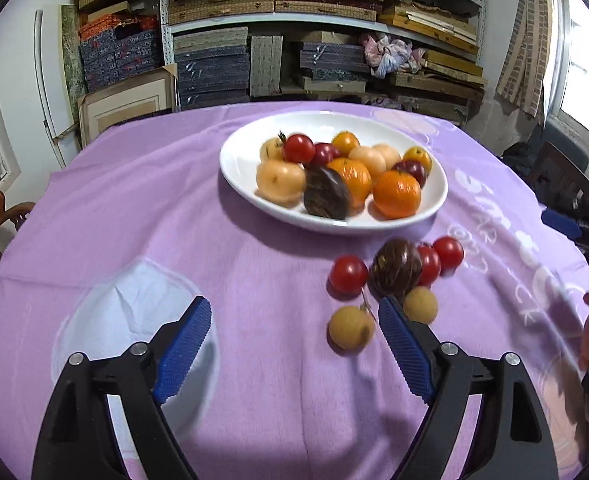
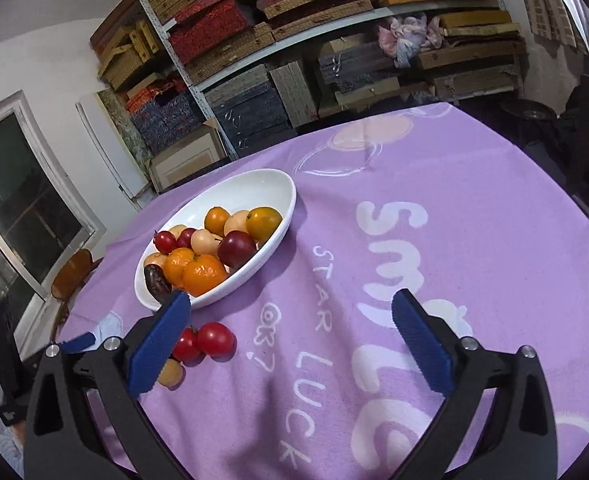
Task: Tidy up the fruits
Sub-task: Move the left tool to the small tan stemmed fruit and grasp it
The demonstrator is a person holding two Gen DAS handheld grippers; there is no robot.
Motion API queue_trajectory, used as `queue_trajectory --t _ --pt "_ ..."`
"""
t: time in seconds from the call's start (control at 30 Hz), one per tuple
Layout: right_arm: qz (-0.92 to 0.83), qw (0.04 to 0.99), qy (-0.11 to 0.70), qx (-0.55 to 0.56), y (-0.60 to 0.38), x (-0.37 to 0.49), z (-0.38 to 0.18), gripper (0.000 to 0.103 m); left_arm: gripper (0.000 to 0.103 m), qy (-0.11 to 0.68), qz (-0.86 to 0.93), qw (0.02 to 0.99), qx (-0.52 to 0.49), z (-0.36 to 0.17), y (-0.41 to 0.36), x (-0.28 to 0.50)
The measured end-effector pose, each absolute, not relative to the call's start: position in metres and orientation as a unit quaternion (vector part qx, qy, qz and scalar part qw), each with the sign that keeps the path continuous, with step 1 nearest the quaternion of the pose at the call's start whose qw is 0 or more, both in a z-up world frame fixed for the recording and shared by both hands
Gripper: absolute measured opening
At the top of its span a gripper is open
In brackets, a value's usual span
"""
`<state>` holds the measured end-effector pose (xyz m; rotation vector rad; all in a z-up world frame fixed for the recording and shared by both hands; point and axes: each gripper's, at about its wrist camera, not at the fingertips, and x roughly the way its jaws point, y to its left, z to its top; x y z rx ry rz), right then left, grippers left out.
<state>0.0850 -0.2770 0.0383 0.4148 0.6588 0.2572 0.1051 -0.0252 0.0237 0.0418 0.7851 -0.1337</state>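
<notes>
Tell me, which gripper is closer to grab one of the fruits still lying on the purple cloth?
Probably the left gripper: a tan fruit lies just inside its open jaws. The right gripper is open over bare cloth.

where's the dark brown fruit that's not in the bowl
In the left wrist view the dark brown fruit lies on the purple cloth just in front of the white bowl, among three red tomatoes.

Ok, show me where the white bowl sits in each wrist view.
Left wrist: white bowl at upper centre, beyond the open left gripper.
Right wrist: white bowl left of centre, above the right gripper's left finger.
Shared landmark: the red tomatoes on the cloth beside it.
</notes>
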Motion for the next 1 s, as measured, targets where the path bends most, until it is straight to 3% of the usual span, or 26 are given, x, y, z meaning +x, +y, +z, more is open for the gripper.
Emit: queue_trajectory --t 0.3,0.63,1.0 --pt "0.120 0.918 0.319 0.203 -0.276 0.091 0.041 0.099 0.086 0.374 -0.075 0.921 0.078 0.006 -0.050 0.103" --pt "0.128 0.919 0.325 0.180 -0.263 0.090 0.040 0.099 0.087 0.416 -0.044 0.907 0.048 -0.004 -0.030 0.121" --pt "0.132 0.919 0.327 0.177 -0.260 0.091 0.041 0.099 0.085 0.411 -0.040 0.911 0.015 0.000 -0.005 0.124"
